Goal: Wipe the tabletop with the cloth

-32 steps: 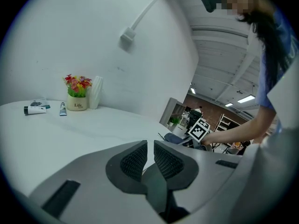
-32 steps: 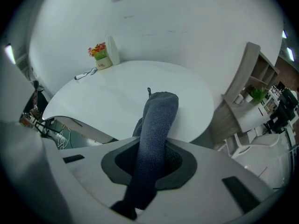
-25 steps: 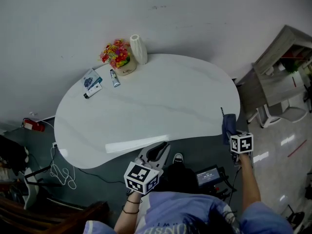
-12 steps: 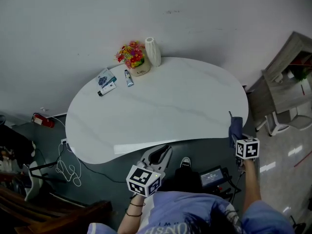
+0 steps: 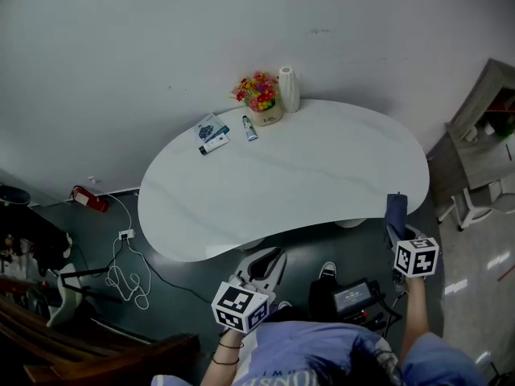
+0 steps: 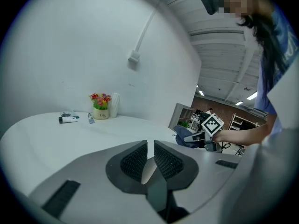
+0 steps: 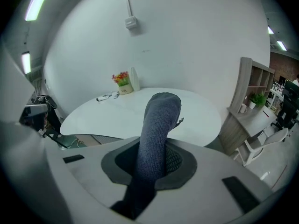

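White kidney-shaped tabletop [image 5: 306,183] lies ahead of both grippers. Right gripper [image 7: 156,160] is clamped on the dark blue knitted cloth [image 7: 159,120], whose free end sticks up by the table edge, probably ready for wiping. Left gripper [image 6: 150,158] has its jaws almost together and empty, parked short of the edge.

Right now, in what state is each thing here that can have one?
Left tongs: closed, nothing between them.
Right tongs: closed on the cloth.
Cloth: clamped, standing up from the tongs, by the table's edge.
Table: cloth not yet laid on it.
White vase: upright.
Flower pot: upright.
Tube: lying flat.
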`<action>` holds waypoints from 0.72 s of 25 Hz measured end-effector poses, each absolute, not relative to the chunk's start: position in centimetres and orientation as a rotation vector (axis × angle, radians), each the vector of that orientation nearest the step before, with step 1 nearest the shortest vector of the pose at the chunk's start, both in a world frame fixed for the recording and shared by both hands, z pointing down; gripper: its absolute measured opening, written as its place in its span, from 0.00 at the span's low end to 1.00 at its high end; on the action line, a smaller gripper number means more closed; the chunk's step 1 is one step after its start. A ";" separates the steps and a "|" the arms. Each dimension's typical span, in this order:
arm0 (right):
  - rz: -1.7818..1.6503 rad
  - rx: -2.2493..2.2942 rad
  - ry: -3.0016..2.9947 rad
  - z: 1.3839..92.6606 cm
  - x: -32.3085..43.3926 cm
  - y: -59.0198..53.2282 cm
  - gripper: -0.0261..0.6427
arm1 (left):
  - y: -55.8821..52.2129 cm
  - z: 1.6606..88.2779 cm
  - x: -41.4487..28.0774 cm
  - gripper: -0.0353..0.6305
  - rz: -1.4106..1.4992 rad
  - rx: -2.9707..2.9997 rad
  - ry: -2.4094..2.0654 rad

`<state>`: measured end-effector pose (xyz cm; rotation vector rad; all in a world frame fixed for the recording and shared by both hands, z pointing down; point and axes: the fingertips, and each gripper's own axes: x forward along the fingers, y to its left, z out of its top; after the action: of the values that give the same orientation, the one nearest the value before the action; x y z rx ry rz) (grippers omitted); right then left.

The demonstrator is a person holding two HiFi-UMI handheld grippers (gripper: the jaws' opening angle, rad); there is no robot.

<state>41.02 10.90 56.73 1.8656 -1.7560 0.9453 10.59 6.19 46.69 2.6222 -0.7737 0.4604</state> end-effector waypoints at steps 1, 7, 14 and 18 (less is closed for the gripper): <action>0.937 1.864 -1.773 56.2 39.5 11.2 0.14 | 6.7 46.6 9.3 0.11 0.457 2.616 -0.787; 0.883 1.844 -1.851 54.1 31.7 14.6 0.14 | 11.1 46.5 2.7 0.11 0.420 2.600 -0.846; 0.864 1.815 -1.858 53.6 25.5 20.4 0.14 | 16.7 47.7 -3.7 0.12 0.373 2.550 -0.897; 0.862 1.811 -1.851 53.4 23.4 23.2 0.14 | 18.9 47.7 -5.6 0.12 0.351 2.545 -0.907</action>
<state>23.45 23.23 53.40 1.8110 -1.8506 0.8617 -5.64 18.89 47.70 2.5455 -0.9075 0.3513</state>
